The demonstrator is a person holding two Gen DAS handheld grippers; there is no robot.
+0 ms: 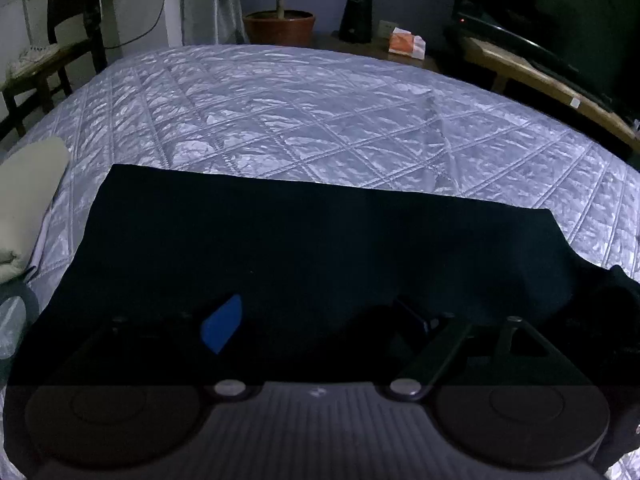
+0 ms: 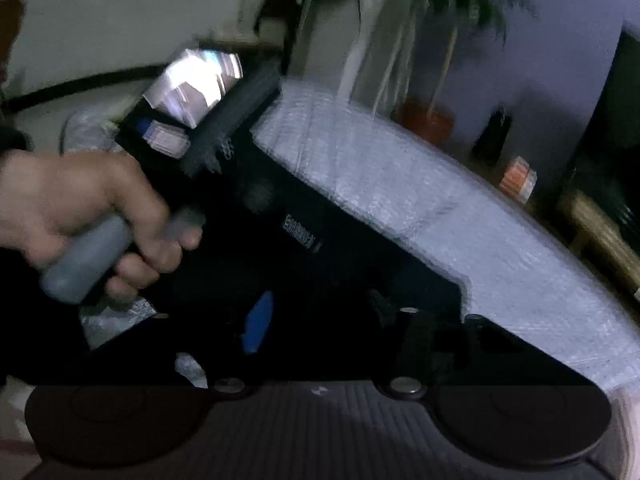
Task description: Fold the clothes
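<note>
A black garment point(image 1: 312, 248) lies spread flat on the quilted white bedspread point(image 1: 280, 112), its far edge straight. My left gripper point(image 1: 316, 320) is low over its near part; the blue pad point(image 1: 223, 323) of one finger shows, the other finger is lost against the dark cloth. In the blurred right wrist view the same garment point(image 2: 340, 264) shows with a white label. My right gripper point(image 2: 320, 320) is over it, blue pad point(image 2: 259, 322) visible. The left gripper's body point(image 2: 224, 128) and the hand holding it point(image 2: 92, 216) appear there too.
A folded beige cloth point(image 1: 28, 204) lies at the bed's left edge. Beyond the bed stand a potted plant point(image 1: 280, 26), a black speaker point(image 1: 356, 12), an orange packet point(image 1: 406, 42), a TV on a wooden bench point(image 1: 552, 20) and a chair point(image 1: 52, 52).
</note>
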